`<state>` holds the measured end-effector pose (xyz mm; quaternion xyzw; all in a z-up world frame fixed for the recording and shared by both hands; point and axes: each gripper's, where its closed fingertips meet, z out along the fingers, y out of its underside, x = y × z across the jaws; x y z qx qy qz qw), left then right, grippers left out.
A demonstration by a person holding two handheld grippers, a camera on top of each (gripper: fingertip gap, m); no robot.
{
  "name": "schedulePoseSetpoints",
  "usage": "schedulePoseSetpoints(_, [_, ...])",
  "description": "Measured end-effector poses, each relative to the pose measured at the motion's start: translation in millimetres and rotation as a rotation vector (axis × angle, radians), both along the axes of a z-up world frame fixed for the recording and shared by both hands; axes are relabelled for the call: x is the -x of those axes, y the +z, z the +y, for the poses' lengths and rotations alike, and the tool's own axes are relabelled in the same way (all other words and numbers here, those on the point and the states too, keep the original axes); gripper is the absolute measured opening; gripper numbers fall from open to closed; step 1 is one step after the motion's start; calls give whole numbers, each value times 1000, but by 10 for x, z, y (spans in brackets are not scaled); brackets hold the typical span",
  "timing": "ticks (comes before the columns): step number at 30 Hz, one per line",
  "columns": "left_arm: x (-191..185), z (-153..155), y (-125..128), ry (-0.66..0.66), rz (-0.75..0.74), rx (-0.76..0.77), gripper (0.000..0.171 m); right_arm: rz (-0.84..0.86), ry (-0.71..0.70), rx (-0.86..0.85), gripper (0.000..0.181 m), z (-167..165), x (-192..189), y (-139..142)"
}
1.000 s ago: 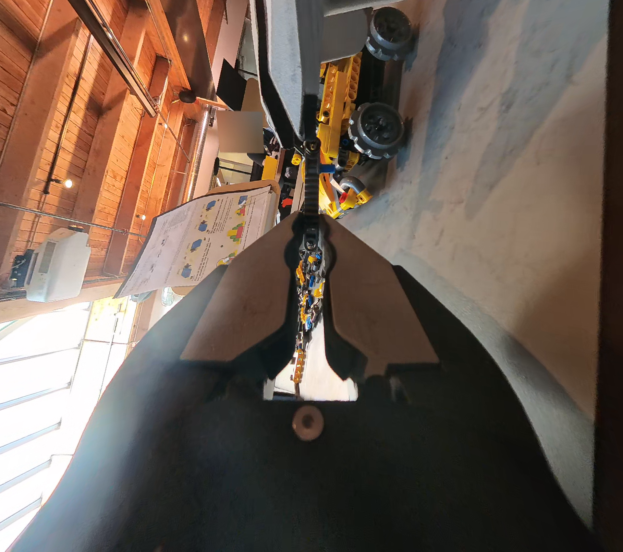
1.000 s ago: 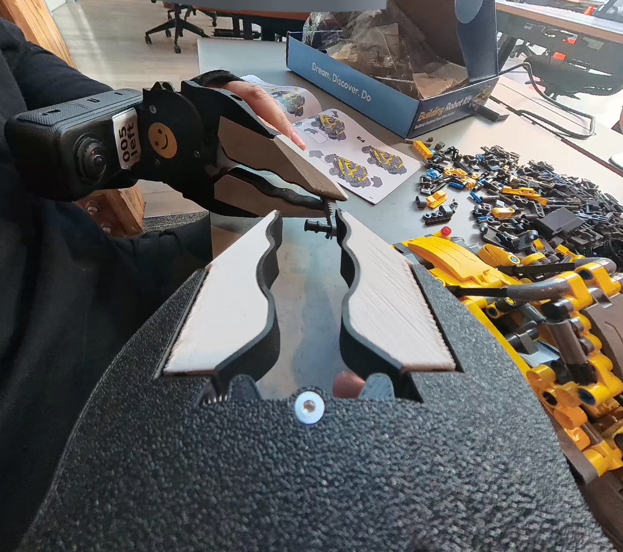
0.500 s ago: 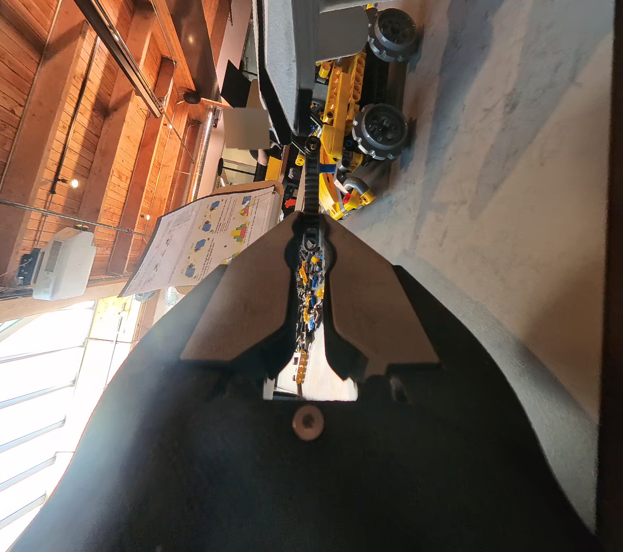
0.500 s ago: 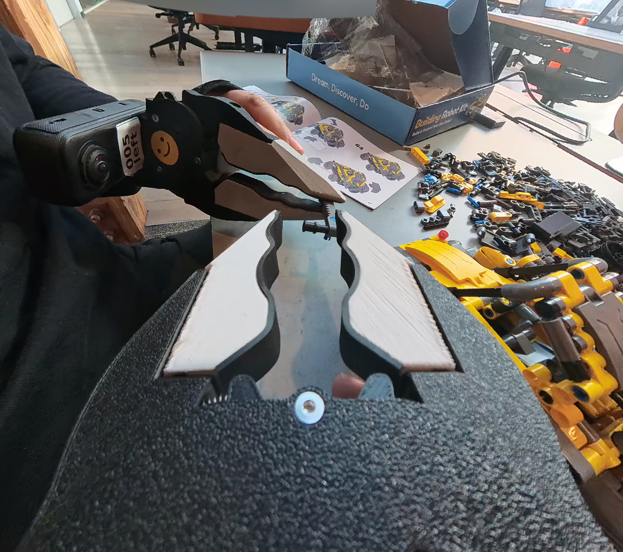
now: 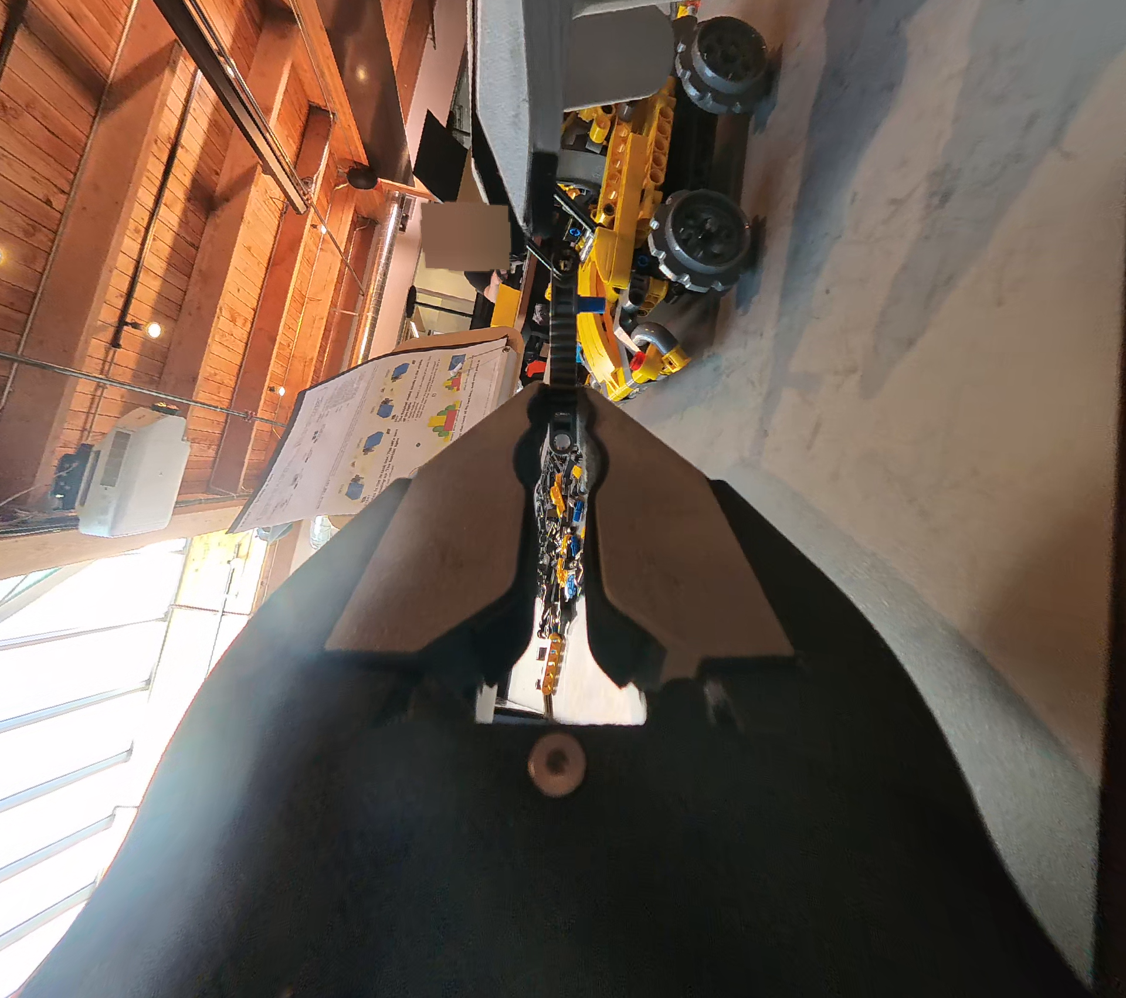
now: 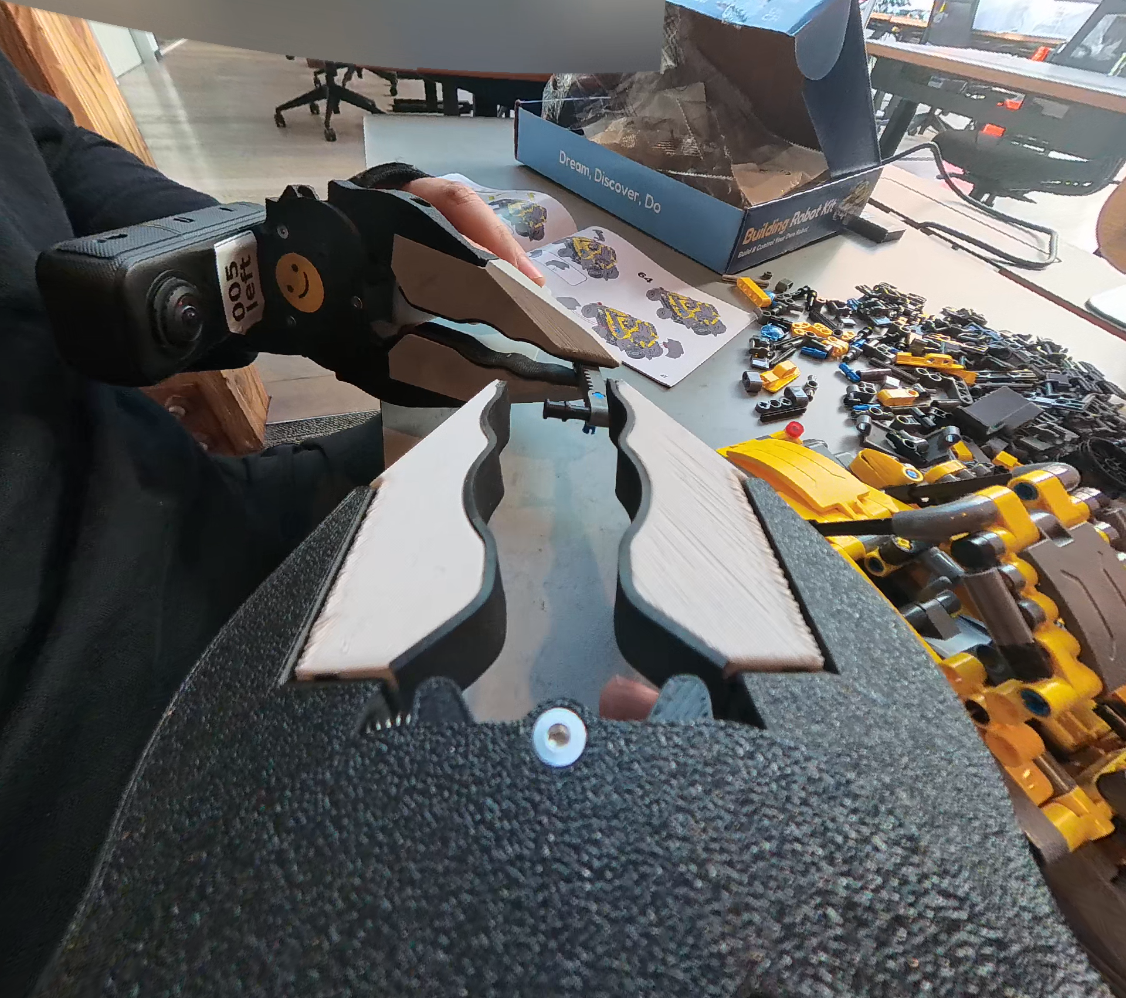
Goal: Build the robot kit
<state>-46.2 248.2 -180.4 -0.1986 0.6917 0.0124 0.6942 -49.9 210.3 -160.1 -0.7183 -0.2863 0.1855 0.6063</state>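
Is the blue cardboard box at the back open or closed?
Open. The blue box has its lid flap standing up, showing crumpled plastic bags inside.

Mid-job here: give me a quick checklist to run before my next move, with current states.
1. Left gripper shut on the black toothed plastic bar: ok.
2. Right gripper open: ok.
3. Bar's pin end in the gap between the right fingers: ok.
4. Right fingers touching the bar: cannot tell.
5. Yellow wheeled brick model apart from the bar: ok.
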Motion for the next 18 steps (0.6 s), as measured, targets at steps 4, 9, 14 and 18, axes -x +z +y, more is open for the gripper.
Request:
schedulePoseSetpoints(4, [3,-4,6,-2,-2,-2,6,2,0,-5,32,1,-1,8])
schedulePoseSetpoints(9, [5,-8,8,-2,-4,-3,6,11,-1,-6,32,2,-7,18])
schedulePoseSetpoints(14, [8,-13,16,-3,-9,-7,6,11,-1,-8,36,5,-3,21])
schedulePoseSetpoints(18, [6,-19,15,-5,-10,-10,6,5,-1,0,40,13,5,8])
